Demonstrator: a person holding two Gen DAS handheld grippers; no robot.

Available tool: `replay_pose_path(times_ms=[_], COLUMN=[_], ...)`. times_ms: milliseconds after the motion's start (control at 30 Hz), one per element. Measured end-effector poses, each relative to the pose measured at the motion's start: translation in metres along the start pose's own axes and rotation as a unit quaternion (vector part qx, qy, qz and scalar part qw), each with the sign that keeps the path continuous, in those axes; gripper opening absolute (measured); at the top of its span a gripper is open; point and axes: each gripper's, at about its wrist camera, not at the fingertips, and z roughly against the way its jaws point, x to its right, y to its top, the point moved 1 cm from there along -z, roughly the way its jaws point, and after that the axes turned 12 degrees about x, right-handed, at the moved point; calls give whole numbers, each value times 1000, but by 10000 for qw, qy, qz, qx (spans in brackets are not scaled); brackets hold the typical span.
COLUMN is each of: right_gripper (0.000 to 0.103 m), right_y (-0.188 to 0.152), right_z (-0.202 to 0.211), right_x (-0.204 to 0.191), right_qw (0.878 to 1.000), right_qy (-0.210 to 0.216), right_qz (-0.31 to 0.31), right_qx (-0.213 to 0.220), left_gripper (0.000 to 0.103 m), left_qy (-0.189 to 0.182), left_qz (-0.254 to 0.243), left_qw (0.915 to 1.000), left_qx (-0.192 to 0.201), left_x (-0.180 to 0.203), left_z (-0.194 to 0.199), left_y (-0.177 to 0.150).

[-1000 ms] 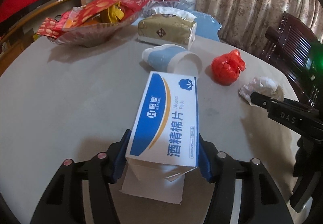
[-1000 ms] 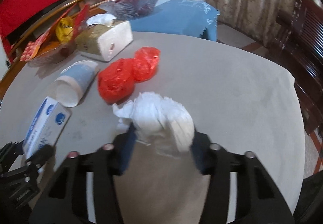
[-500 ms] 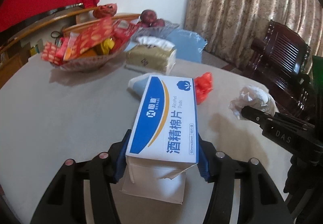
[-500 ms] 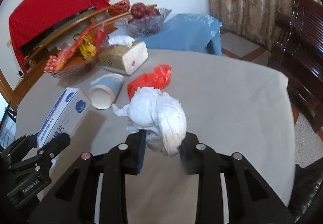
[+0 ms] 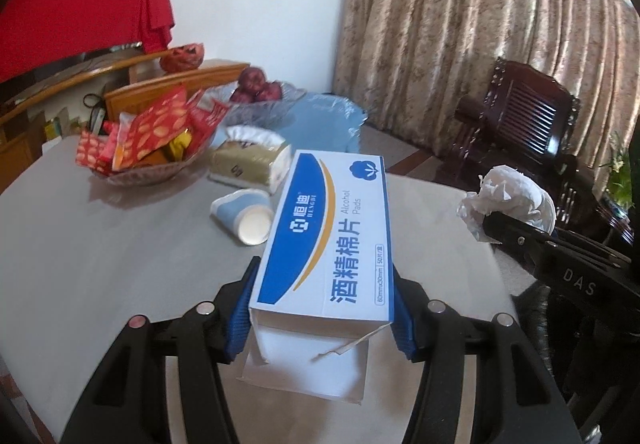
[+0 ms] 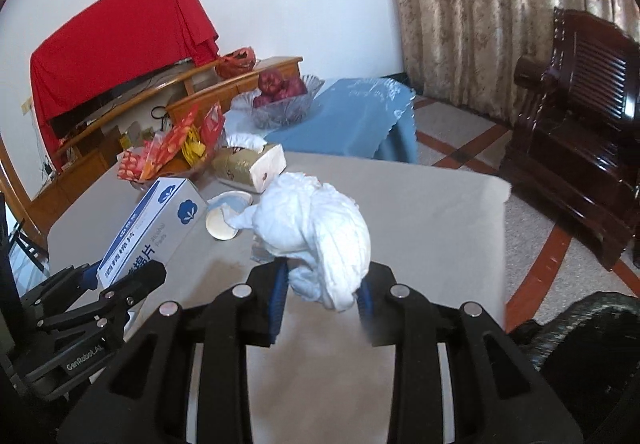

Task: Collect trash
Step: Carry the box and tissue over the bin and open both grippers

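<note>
My left gripper is shut on a blue and white alcohol pads box and holds it above the grey table. The box also shows in the right wrist view. My right gripper is shut on a crumpled white tissue wad, lifted above the table; the wad also shows in the left wrist view. A blue paper cup lies on its side on the table. The red plastic bag is hidden behind the held things.
A basket of red snack packets and a gold tissue pack stand at the table's far side. A glass bowl of red fruit sits on a blue-covered stand. A dark wooden chair stands to the right.
Both grippers have risen and tilted up with the box and the tissue wad. The table looks farther below, and the red bag has gone out of sight.
</note>
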Motion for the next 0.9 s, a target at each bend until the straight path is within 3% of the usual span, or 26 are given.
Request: replay_pose_path(times_ms=[500, 700, 900], right_gripper=[30, 30, 31], right_y=[-10, -29, -55], right_z=[87, 126, 171], right_x=[46, 80, 127], right_qw=[9986, 9959, 9890], right_qy=[-440, -826, -1371], right_qz=[-159, -248, -467], right_qx=[261, 267, 316], left_gripper=[55, 51, 51], left_qy=[-578, -1106, -1750], left_qz=[-237, -404, -683], left_qw=[9980, 9930, 9821], left_qx=[50, -16, -147], left_x=[61, 108, 171], left_z=[31, 36, 39], left_y=[0, -10, -25])
